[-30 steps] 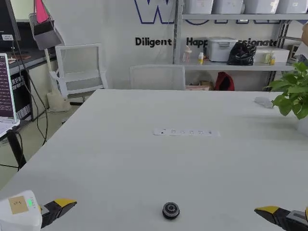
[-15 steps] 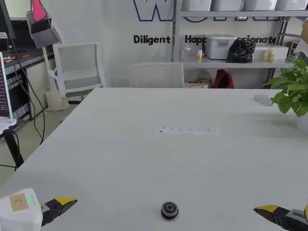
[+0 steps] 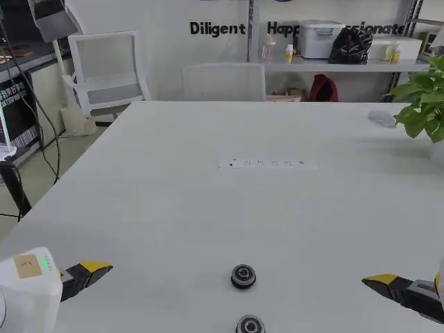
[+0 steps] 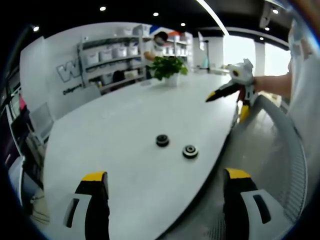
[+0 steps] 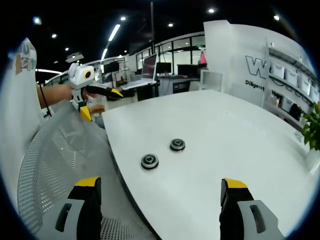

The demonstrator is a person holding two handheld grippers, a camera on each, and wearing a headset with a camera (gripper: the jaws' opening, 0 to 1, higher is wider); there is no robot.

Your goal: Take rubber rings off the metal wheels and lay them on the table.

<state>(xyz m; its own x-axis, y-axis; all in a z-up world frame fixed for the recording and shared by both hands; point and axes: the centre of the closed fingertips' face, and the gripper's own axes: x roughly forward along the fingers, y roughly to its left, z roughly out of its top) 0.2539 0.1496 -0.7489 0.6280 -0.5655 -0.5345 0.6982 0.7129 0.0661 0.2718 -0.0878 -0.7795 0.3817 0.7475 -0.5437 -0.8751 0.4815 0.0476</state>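
On the table [image 3: 139, 208], on the person's side of the socket strip [image 3: 267, 164], two wheels are lying flat, near each other but not touching. The first wheel [image 3: 243, 275] is lying closer to the strip. The second wheel [image 3: 250, 325] is lying farther from it, by the table's near edge. Each is showing a dark outer band around a paler hub.

Two grippers are hovering on that same side of the strip, touching nothing. The left gripper [image 3: 87, 274] is pointing in from the left and the right gripper [image 3: 388, 283] from the right, with both wheels between them. In each gripper view the jaws are standing spread wide, released, with nothing between them.

Past the strip, one plant [image 3: 420, 111] is standing off to the right. Two chairs, a mesh chair [image 3: 223, 82] and a white-framed chair [image 3: 104, 66], are standing beyond the table's far edge.
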